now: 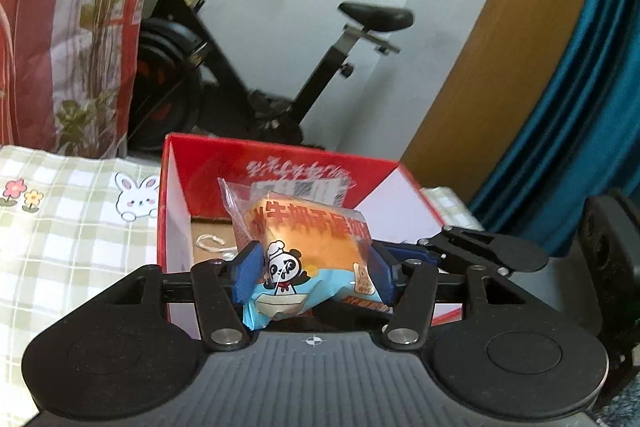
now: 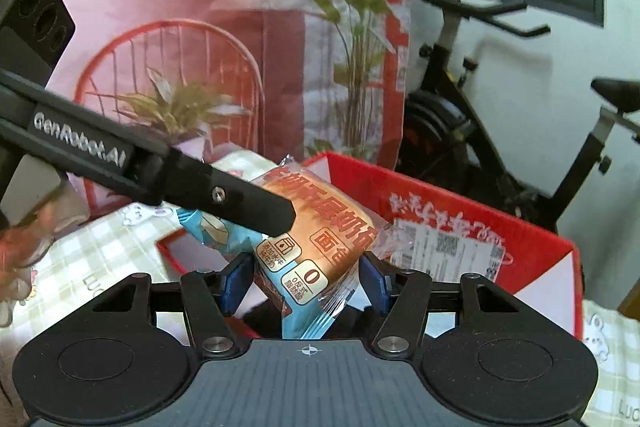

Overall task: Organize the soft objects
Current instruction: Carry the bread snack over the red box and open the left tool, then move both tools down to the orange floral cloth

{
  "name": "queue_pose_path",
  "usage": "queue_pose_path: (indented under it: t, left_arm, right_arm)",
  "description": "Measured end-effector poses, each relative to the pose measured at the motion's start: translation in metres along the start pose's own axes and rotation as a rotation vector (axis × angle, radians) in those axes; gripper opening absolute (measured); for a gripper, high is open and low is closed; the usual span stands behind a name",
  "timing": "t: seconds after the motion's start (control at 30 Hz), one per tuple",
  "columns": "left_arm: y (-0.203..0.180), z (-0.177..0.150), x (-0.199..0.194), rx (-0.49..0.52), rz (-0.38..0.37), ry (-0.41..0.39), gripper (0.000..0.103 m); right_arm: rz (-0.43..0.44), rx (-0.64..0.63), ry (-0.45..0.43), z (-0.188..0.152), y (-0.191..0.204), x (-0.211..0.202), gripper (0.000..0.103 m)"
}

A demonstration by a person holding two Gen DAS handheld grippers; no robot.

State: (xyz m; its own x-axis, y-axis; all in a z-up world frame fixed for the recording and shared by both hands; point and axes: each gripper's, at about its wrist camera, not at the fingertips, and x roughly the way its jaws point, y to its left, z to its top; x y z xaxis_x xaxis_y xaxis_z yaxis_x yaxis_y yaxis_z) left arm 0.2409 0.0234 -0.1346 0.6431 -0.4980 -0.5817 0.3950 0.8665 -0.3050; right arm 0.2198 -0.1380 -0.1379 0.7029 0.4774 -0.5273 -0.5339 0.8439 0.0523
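A wrapped bread bun (image 1: 310,247) with a panda print and blue-and-orange wrapper is held over an open red cardboard box (image 1: 280,151). My left gripper (image 1: 314,267) is shut on the bun, blue pads pressing both sides. The same bun (image 2: 316,247) sits between the blue pads of my right gripper (image 2: 306,279), which also closes on it. The left gripper's black finger (image 2: 240,199) crosses the right wrist view from the left, over the bun. The red box (image 2: 440,187) lies just behind.
The box rests on a green-checked cloth with rabbit print (image 1: 72,211). A pink and red printed sheet (image 2: 180,7) hangs behind. An exercise bike (image 1: 248,67) stands past the box. A wooden panel and a teal curtain (image 1: 580,99) are on the right.
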Motion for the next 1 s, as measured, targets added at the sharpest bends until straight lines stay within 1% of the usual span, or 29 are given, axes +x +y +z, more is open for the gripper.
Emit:
queue_pose_path:
  t: [0.13, 0.2, 0.3, 0.47, 0.6, 0.7, 0.83, 1.0]
  left_arm:
    - [0.006, -0.003, 0.013, 0.006, 0.039, 0.042, 0.059]
    - [0.008, -0.004, 0.015, 0.009, 0.049, 0.050, 0.059]
    - [0.009, -0.005, 0.017, 0.016, 0.062, 0.056, 0.059]
    - [0.007, -0.009, 0.016, 0.050, 0.079, 0.060, 0.059]
    - [0.002, -0.010, 0.006, 0.057, 0.084, 0.034, 0.059]
    - [-0.007, -0.012, -0.006, 0.090, 0.098, 0.010, 0.059]
    - [-0.021, -0.021, -0.029, 0.126, 0.133, -0.031, 0.059]
    - [-0.037, -0.040, -0.057, 0.124, 0.156, -0.069, 0.059]
  right_arm:
    - [0.030, 0.031, 0.046, -0.006, -0.009, 0.019, 0.055]
    - [0.043, 0.053, 0.064, -0.009, -0.012, 0.026, 0.055]
    - [0.053, 0.090, 0.077, -0.010, -0.017, 0.034, 0.055]
    - [0.054, 0.124, 0.081, -0.015, -0.019, 0.034, 0.056]
    - [0.041, 0.122, 0.063, -0.014, -0.017, 0.023, 0.056]
    - [0.023, 0.125, 0.041, -0.013, -0.015, 0.009, 0.056]
    - [-0.016, 0.118, 0.003, -0.014, -0.010, -0.017, 0.056]
    - [-0.054, 0.140, -0.044, -0.024, -0.001, -0.055, 0.056]
